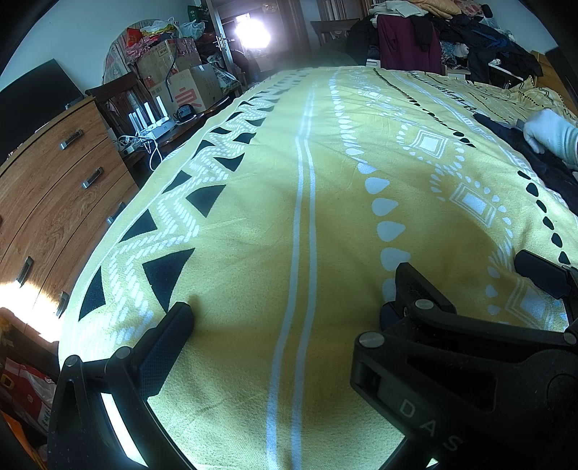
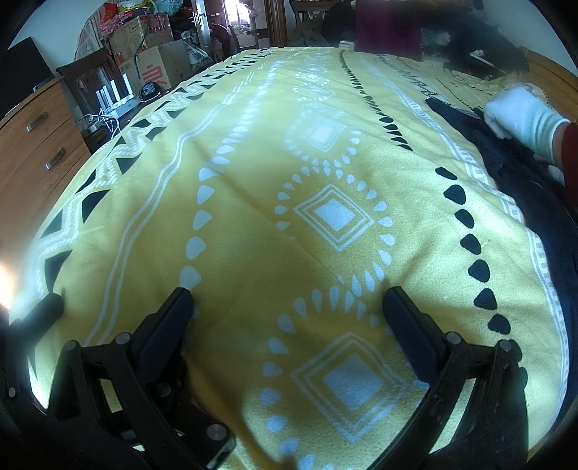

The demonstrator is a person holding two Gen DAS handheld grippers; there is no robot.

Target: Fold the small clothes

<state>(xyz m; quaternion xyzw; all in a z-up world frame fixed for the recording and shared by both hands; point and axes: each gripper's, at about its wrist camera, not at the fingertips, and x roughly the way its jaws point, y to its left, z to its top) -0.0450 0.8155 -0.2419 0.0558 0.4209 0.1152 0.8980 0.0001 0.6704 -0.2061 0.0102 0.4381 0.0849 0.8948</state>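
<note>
A dark garment (image 1: pixel 542 162) lies along the right side of the yellow patterned blanket (image 1: pixel 253 217); it also appears as the dark garment (image 2: pixel 531 188) at the right edge of the right wrist view. A white-gloved hand (image 1: pixel 552 133) rests on its far end, seen too as the gloved hand (image 2: pixel 520 115). My left gripper (image 1: pixel 294 296) hovers low over the blanket, open and empty. My right gripper (image 2: pixel 289 300) is open beside it, nothing between its fingers. Both grippers are left of the garment, not touching it.
A wooden dresser (image 1: pixel 54 188) stands off the bed's left edge. Cardboard boxes (image 1: pixel 180 83) and a dark chair (image 1: pixel 119 97) crowd the far left. Piled clothes (image 1: pixel 451 32) fill the far end of the bed. One finger of the right gripper (image 1: pixel 538 274) shows at the left view's right edge.
</note>
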